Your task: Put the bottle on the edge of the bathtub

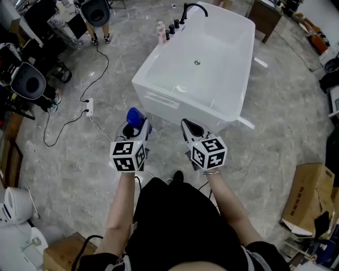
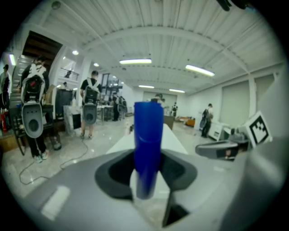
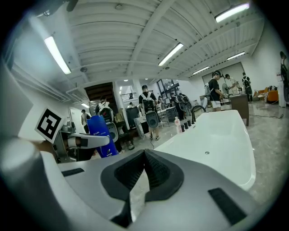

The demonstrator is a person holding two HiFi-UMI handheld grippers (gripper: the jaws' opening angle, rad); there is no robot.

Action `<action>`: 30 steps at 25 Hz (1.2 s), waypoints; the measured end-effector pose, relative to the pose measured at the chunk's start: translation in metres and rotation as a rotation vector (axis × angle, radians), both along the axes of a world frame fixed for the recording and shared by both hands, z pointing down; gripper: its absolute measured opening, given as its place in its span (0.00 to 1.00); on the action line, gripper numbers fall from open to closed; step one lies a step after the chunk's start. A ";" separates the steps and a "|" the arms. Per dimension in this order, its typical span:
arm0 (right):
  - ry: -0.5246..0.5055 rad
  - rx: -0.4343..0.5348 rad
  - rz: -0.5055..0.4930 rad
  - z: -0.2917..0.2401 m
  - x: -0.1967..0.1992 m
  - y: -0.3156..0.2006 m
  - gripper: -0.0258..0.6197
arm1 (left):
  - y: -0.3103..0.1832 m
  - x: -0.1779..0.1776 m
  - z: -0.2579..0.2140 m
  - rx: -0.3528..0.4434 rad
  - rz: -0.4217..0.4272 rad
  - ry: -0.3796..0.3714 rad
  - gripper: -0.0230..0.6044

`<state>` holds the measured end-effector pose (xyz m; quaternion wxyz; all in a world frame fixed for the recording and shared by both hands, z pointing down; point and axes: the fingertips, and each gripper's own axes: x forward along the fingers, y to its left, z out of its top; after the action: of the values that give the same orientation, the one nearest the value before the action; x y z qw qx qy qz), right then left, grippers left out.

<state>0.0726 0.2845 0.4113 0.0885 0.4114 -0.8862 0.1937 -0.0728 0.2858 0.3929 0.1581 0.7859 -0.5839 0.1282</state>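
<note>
Left gripper [image 1: 136, 127], jaws clamped on the upright blue bottle [image 2: 148, 144], short of the bathtub [image 1: 154, 57]. Right gripper [image 3: 144, 173], jaws pressed together, empty. Risk: the grip seems low on the body, so the bottle could tilt and topple off the narrow rim on release.

The bottle [image 1: 134, 116] stands between the jaws of the left gripper [image 1: 132, 128], left of the right gripper [image 1: 192, 128], both just before the bathtub's [image 1: 175, 100] near end. A faucet [image 1: 194, 8] and small bottles [image 1: 170, 29] sit on its far rim; a power strip [image 1: 89, 107] lies on the floor at left.
</note>
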 end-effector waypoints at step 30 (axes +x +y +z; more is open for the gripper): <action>-0.017 -0.039 0.007 0.018 0.004 -0.126 0.04 | -0.148 -0.013 0.025 -0.032 -0.036 -0.012 0.29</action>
<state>0.0770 0.1585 0.4292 0.0882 0.4109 -0.8816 0.2148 -0.0857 0.1376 0.4182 0.1695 0.7720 -0.5966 0.1391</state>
